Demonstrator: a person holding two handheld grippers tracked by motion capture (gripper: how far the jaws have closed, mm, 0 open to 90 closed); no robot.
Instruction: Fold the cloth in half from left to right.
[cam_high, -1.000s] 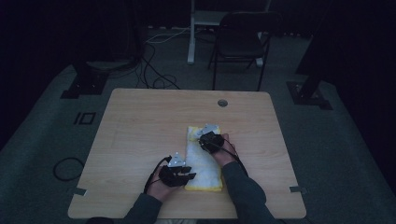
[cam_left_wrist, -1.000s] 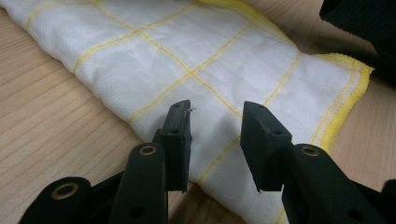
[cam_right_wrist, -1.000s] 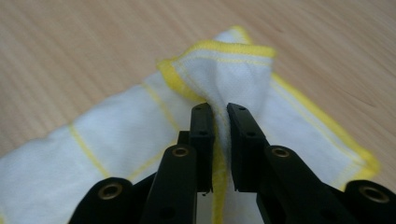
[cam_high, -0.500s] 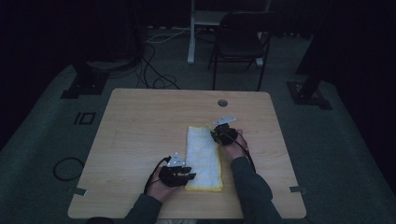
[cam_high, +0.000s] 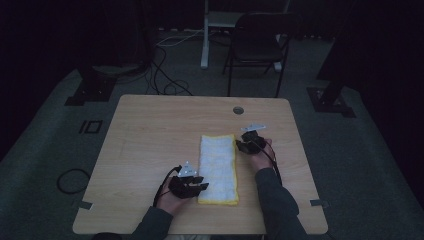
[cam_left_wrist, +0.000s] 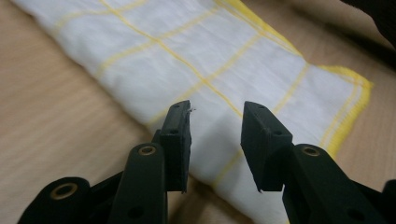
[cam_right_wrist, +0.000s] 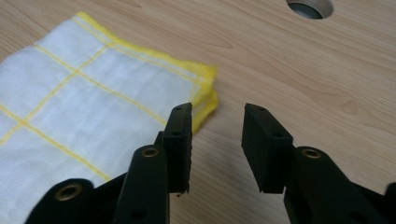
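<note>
Desk (cam_high: 150, 130): we see pale wood with a cable hole (cam_right_wrist: 310, 6) at the far side.
Cloth (cam_high: 218, 167): we judge it light, soft and limp; it lies folded in a strip mid-desk, best pinched at a yellow-hemmed corner.
Left hand-held gripper (cam_left_wrist: 215, 122): parted, empty, at the cloth's near edge.
Right hand-held gripper (cam_right_wrist: 217, 123): jaws just opened, nothing between them, beside the far corner.

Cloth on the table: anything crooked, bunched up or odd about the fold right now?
Nothing stands out. The cloth lies flat as a narrow folded strip on the table, its stacked yellow edges nearly flush at the far corner. The right gripper has just been opening, with nothing between its jaws.
</note>
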